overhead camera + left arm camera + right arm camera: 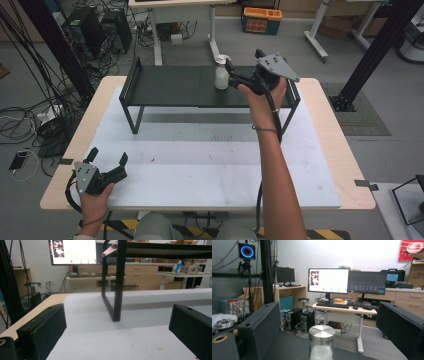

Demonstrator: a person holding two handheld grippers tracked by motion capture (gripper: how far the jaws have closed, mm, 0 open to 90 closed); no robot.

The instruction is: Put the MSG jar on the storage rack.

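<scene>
Jar [321, 343]: lower part cut off by bottom edge in right gripper view; white contents not identifiable.
Black shelf [117, 280]: top and right end cropped in left gripper view.
Monitor [73, 252]: top cut off, screen text too small to read.
Person's right forearm [275, 165] hides part of shelf's right leg in high view.

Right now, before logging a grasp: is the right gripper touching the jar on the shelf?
Apart. In the right gripper view the jar stands between the open right gripper's jaws, with clear space on both sides.
</scene>
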